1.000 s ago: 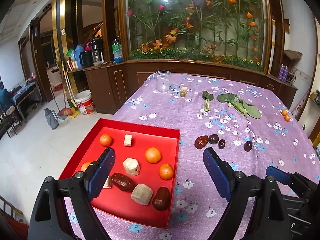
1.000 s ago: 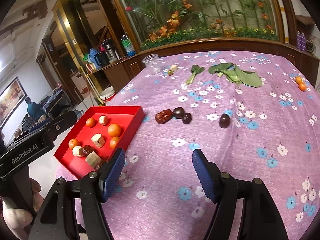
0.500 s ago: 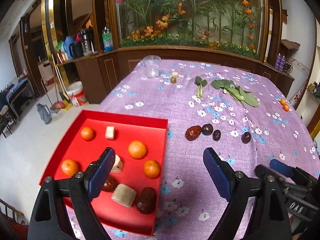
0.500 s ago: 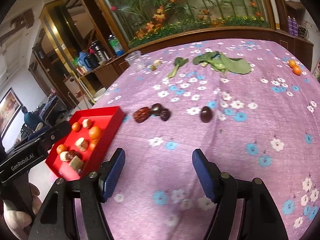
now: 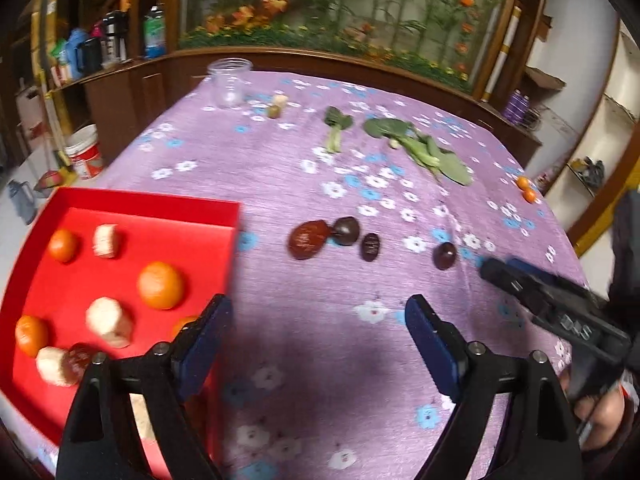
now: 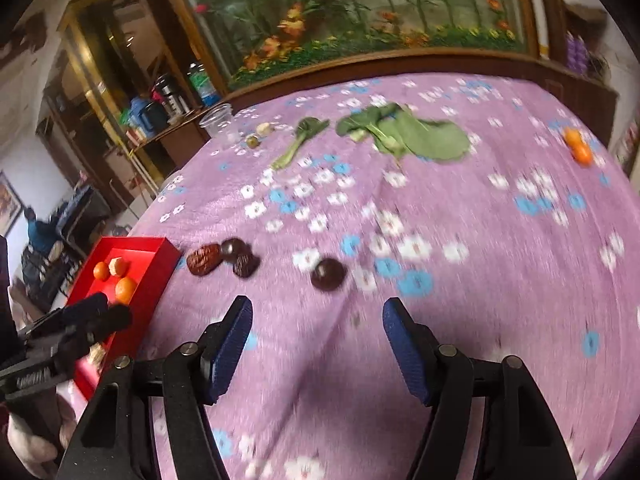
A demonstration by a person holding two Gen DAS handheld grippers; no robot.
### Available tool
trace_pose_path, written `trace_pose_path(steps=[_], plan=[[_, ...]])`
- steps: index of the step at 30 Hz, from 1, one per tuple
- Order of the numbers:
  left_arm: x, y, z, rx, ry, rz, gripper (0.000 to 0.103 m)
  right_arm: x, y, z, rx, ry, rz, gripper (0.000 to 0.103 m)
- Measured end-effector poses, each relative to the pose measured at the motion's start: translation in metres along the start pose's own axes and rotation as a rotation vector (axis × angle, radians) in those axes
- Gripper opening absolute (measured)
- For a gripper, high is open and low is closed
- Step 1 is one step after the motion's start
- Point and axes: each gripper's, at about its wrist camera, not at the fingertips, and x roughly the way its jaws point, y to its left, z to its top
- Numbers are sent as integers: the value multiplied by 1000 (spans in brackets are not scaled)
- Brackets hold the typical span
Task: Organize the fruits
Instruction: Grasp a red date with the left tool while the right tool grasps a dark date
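Fruits split up: oranges sit in the red tray, dark dates, blurred, lie on the purple cloth. Left gripper and right gripper have just been narrowing, both spread and empty.

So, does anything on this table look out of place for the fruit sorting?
Yes. Four dark fruits lie loose on the purple tablecloth beside the red tray, and two small oranges sit alone near the far right edge. Leafy greens are scattered at the back. Nothing looks spilled or damaged.
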Motion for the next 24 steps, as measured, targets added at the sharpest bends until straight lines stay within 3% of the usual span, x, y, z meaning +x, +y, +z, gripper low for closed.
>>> trace_pose_path(steps=[4, 12, 16, 20, 24], plan=[[9, -7, 5, 46, 3, -22, 67, 23, 2, 13, -23, 25, 2, 67], [50, -6, 47, 118, 60, 36, 49, 38, 7, 15, -55, 29, 18, 66], [80, -10, 58, 186, 141, 80, 49, 34, -4, 17, -18, 13, 24, 66], [104, -4, 57, 189, 219, 62, 49, 26, -16, 19, -1, 1, 12, 66], [109, -5, 52, 194, 225, 46, 46, 15, -39, 22, 32, -11, -25, 66]])
